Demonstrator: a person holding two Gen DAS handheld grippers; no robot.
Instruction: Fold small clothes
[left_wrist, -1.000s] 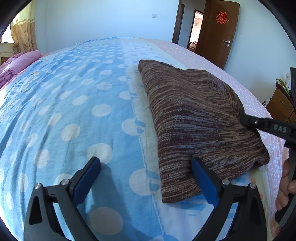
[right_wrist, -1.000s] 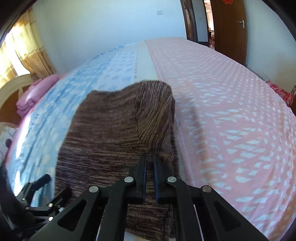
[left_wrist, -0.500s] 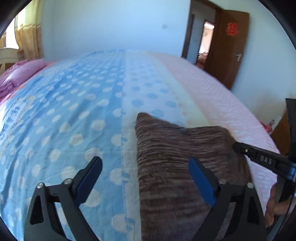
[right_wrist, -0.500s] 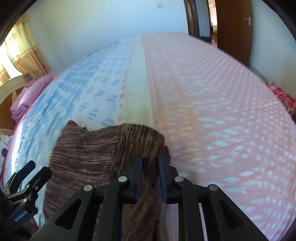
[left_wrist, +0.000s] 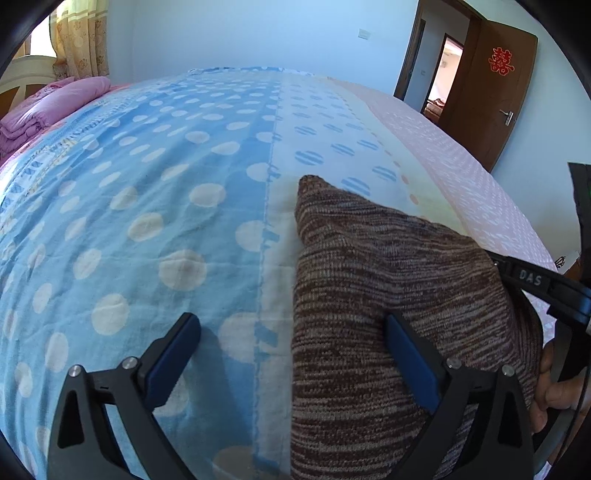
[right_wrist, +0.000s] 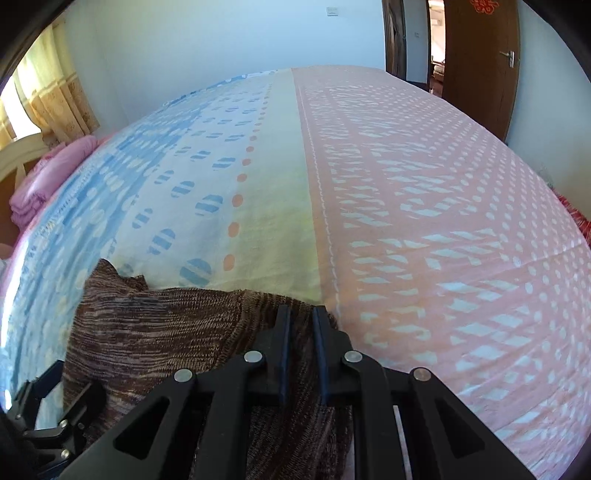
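A brown striped knit sweater (left_wrist: 388, 277) lies folded on the bed sheet (left_wrist: 147, 184), its far corner pointing up the bed. My left gripper (left_wrist: 291, 354) hangs over its left edge with the jaws opening wide. One blue pad stands over the sheet and the other rests over the knit, gripping nothing. In the right wrist view my right gripper (right_wrist: 301, 325) is shut on the sweater (right_wrist: 166, 325) at its right edge, with fabric pinched between the narrow fingers. That gripper's black finger (left_wrist: 524, 277) shows at the right of the left wrist view.
A folded pink blanket (left_wrist: 55, 107) lies at the far left by the curtain. A brown door (left_wrist: 487, 92) stands open at the far right. The pink half of the sheet (right_wrist: 443, 184) stretches to the right. A hand (left_wrist: 550, 387) holds the right gripper's handle.
Both grippers have drawn back toward the near side of the bed. The sweater came along in the right gripper, so more sheet shows beyond it. The left jaws stay wide.
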